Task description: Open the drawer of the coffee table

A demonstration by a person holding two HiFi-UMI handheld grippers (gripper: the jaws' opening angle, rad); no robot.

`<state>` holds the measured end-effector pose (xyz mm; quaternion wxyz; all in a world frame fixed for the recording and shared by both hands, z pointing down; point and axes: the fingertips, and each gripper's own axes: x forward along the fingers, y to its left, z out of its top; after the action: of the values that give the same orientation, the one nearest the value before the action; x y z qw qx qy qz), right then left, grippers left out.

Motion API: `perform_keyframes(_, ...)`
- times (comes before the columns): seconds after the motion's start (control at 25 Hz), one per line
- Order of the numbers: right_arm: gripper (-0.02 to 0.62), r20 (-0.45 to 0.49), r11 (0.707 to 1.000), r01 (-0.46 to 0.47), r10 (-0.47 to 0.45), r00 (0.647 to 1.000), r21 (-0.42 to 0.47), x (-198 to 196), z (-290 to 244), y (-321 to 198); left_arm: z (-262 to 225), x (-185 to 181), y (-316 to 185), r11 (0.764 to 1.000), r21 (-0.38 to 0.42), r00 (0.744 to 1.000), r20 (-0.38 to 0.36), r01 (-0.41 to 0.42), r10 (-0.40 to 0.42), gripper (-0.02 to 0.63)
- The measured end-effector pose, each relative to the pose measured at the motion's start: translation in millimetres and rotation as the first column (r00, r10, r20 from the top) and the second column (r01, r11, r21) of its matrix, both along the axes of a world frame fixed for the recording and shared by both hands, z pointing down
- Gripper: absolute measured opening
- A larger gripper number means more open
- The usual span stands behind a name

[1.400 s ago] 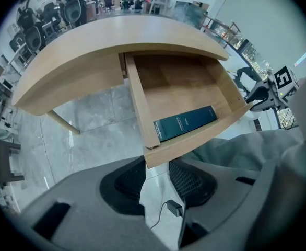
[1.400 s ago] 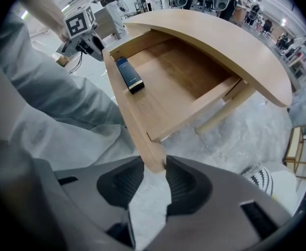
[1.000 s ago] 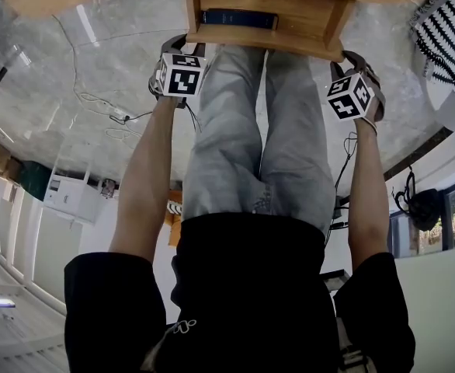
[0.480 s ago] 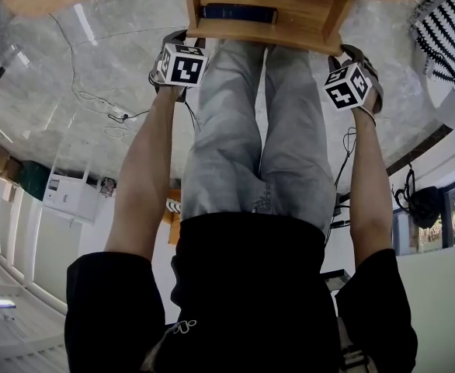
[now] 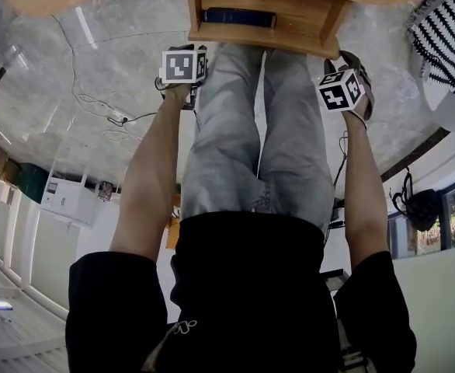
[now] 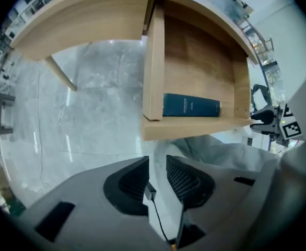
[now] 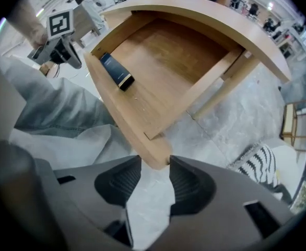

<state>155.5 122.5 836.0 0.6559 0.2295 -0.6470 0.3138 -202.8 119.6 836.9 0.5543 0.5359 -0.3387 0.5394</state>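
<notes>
Right gripper (image 7: pixel 155 162): jaws wide and just been opening. The end corner of the drawer's front board sits at their tips. The pads do not look to be pressing on it, so this reads as a release.

Left gripper (image 6: pixel 157 163): jaws just been closing to a narrow gap, with nothing in it, only floor and trouser cloth beyond. In the head view its marker cube has rolled since a second ago and sits a little off the drawer's left corner, which it crowded before.

Drawer (image 7: pixel 158 61): drawn out from under the coffee table top (image 7: pixel 221 20), inside exposed. A dark blue book (image 6: pixel 190 105) lies flat against the front board. That board lies just ahead of the left jaws, apart from them, and at the right tips.

Judgement: pull finished, both grippers letting go, only the withdrawal left.
</notes>
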Motion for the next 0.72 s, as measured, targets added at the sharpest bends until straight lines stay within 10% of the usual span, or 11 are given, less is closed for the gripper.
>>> perform_keyframes(0.24,0.152,0.021,0.97,-0.242,0.242,0.97,-0.015,-3.4,-23.1,-2.8,-31.5,8.6,12.6,0.998,-0.049,0.996,-0.083,0.026,-0.03,0.026)
perform_keyframes(0.72,0.096,0.131,0.926,-0.363,0.349,0.928,0.105,-26.6,-102.3,-76.9,-124.0,71.3,-71.3,0.982,0.173,0.939,-0.343,0.073,-0.009,0.009)
